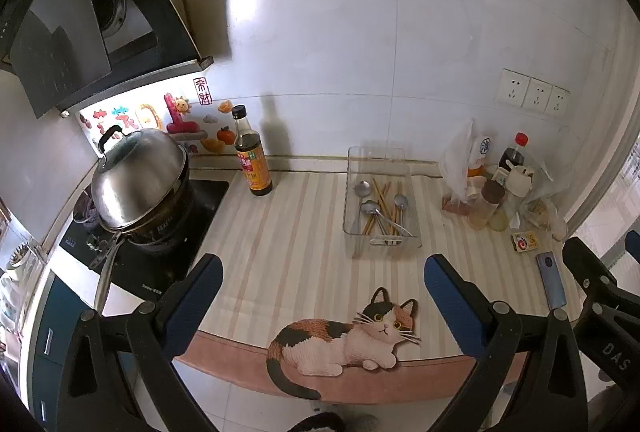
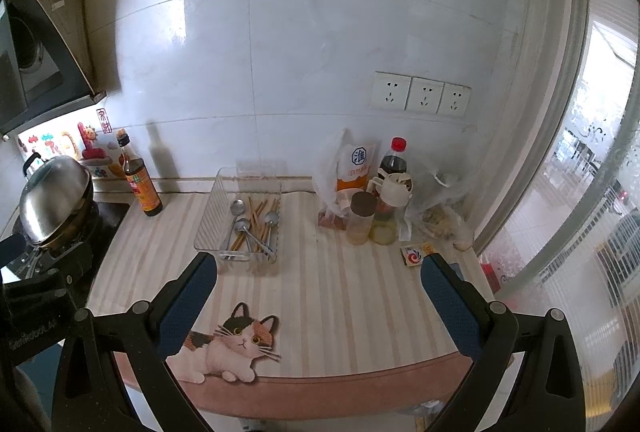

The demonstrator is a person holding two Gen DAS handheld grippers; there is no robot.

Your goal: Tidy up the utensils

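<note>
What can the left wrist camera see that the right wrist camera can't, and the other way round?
Only the left wrist view shows the blue phone at the counter's right edge and the full stovetop. Only the right wrist view shows the bright window. Both show the clear tray holding spoons and chopsticks, the soy sauce bottle, the steel pot lid, the wall sockets and the cat picture. Both grippers' jaws are open and empty.

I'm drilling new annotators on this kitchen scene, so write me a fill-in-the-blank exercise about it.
1. The spoons and chopsticks lie mixed in a clear ____.
2. Both the left gripper and right gripper are ____.
3. The mat carries a picture of a ____.
4. The soy sauce bottle stands beside the ____.

Answers: tray; open; cat; stove
</note>
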